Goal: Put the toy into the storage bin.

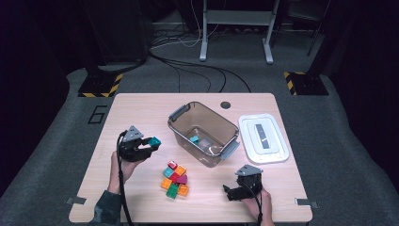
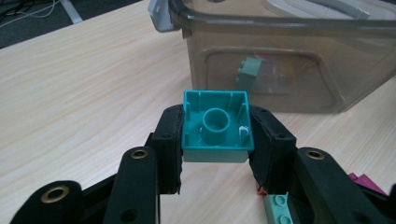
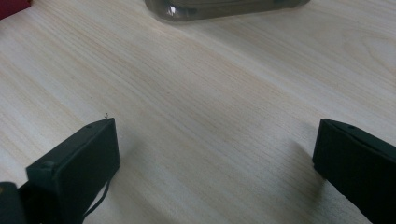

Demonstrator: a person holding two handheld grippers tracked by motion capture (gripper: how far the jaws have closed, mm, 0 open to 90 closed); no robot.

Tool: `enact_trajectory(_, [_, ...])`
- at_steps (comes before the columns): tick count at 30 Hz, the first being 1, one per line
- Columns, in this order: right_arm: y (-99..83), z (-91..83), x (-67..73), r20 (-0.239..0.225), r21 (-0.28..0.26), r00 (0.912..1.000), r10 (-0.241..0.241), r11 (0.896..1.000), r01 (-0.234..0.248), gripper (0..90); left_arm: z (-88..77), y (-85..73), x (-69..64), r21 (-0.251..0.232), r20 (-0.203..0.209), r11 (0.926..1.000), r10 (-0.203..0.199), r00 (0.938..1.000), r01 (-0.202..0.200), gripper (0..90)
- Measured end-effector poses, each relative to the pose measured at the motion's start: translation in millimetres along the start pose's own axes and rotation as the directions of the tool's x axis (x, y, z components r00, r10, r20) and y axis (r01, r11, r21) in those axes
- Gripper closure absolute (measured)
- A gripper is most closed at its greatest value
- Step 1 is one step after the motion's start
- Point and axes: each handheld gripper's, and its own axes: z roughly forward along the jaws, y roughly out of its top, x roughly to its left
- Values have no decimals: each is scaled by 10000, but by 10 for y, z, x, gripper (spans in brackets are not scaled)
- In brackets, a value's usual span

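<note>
Scene: a person at a pale wooden bench [image 1: 141,108] works with a handheld gripper in each hand, sorting toy bricks into a clear plastic bin [image 1: 203,133].
Held thing: a teal brick [image 2: 216,126], square, seen from its hollow underside with a round tube in the middle.
How it likely handles: light, stiff moulded plastic with smooth, somewhat slippery walls; not fragile. It should take a firm squeeze without harm.
Where to hold: the two flat opposite side walls look the best place, as they give the pads full contact.
Left gripper [image 1: 147,143]: its fingers [image 2: 169,140] are clamped on the teal brick, one pad flat against each side wall. The brick sits at the fingertips, open side toward the gripper's camera, lifted clear of the bench.
Brick's place: left of the bin, above bare bench, with the bin's near wall just ahead of it.
Right gripper [image 1: 235,193]: its fingers [image 3: 79,158] stand wide apart with nothing between them, low over the bench near the front edge.
Bin contents: one pale green brick [image 2: 248,72] lies inside.
Remaining bricks: a small pile of coloured bricks [image 1: 175,180] sits between the two hands.
Lid: a white lid [image 1: 263,137] lies to the right of the bin.
</note>
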Motion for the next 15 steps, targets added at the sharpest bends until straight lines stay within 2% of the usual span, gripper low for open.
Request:
enact_trajectory(8, [1,1,0,0,4,10000,0,10000,0,0,8,181,-2,-17,54,9995,308,9995,-308,587])
enact_trajectory(15, [1,1,1,-1,2,10000,4,10000,-4,0,26,305,-5,-138,43,9990,419,9991,-419,587])
